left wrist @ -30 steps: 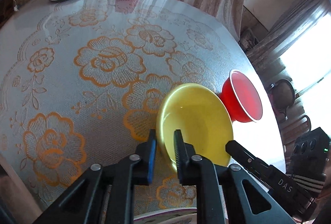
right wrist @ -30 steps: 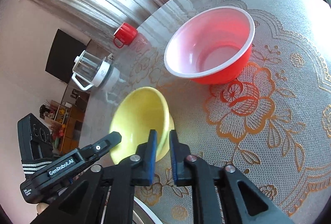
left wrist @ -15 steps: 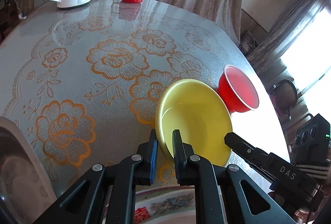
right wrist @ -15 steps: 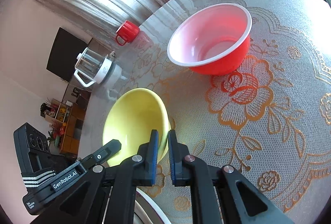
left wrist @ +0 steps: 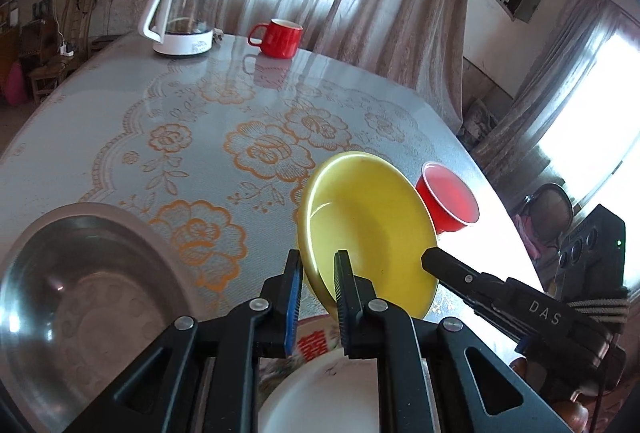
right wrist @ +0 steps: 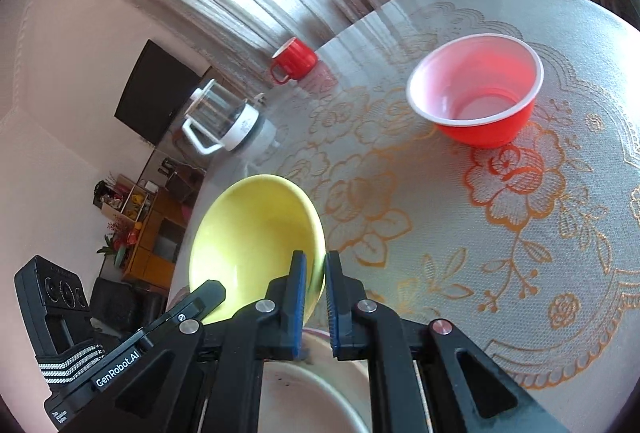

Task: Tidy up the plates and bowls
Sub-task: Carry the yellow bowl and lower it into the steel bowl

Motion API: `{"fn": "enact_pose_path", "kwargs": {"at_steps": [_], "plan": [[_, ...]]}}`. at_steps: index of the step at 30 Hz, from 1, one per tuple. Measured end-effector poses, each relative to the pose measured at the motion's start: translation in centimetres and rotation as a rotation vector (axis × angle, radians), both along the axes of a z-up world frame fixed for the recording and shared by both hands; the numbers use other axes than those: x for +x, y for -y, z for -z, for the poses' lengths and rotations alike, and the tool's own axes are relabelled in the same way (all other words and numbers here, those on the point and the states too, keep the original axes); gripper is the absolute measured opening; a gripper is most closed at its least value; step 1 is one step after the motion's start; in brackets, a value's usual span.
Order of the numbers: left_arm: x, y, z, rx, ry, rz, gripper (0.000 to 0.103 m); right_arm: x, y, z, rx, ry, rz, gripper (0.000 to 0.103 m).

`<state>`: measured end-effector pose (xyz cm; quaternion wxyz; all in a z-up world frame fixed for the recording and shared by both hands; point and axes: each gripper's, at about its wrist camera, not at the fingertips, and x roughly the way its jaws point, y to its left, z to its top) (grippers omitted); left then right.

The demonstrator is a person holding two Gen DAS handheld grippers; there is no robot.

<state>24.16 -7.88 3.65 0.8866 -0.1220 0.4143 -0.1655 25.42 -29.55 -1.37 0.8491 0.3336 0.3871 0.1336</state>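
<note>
Both grippers hold one yellow bowl [left wrist: 368,225], lifted and tilted above the table. My left gripper [left wrist: 318,265] is shut on its near rim. My right gripper [right wrist: 315,269] is shut on the opposite rim of the yellow bowl [right wrist: 256,237]. A red plastic bowl [right wrist: 480,93] stands on the table beyond it, also in the left wrist view [left wrist: 450,203]. A white bowl [left wrist: 320,397] on a patterned plate [left wrist: 316,345] lies just below the grippers. A steel basin [left wrist: 80,301] sits at the left.
A glass kettle [left wrist: 182,17] and a red mug [left wrist: 278,37] stand at the table's far edge, near the curtains. The table's lace cloth [left wrist: 240,137] has orange flowers. The table edge drops off close behind the red bowl.
Both grippers have lifted the yellow bowl and drawn it back toward me. The steel basin, the patterned plate and the white bowl have come into view below.
</note>
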Motion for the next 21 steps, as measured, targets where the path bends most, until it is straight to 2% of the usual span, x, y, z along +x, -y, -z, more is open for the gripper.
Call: {"fn": "enact_pose_path", "kwargs": {"at_steps": [11, 21], "plan": [[-3.7, -7.1, -0.4, -0.032, 0.010, -0.117, 0.015, -0.8, -6.8, -2.5, -0.018, 0.065, -0.145, 0.008], [-5.7, -12.8, 1.7, -0.034, -0.019, -0.239, 0.015, -0.8, -13.5, -1.9, -0.056, 0.032, -0.282, 0.008]]}}
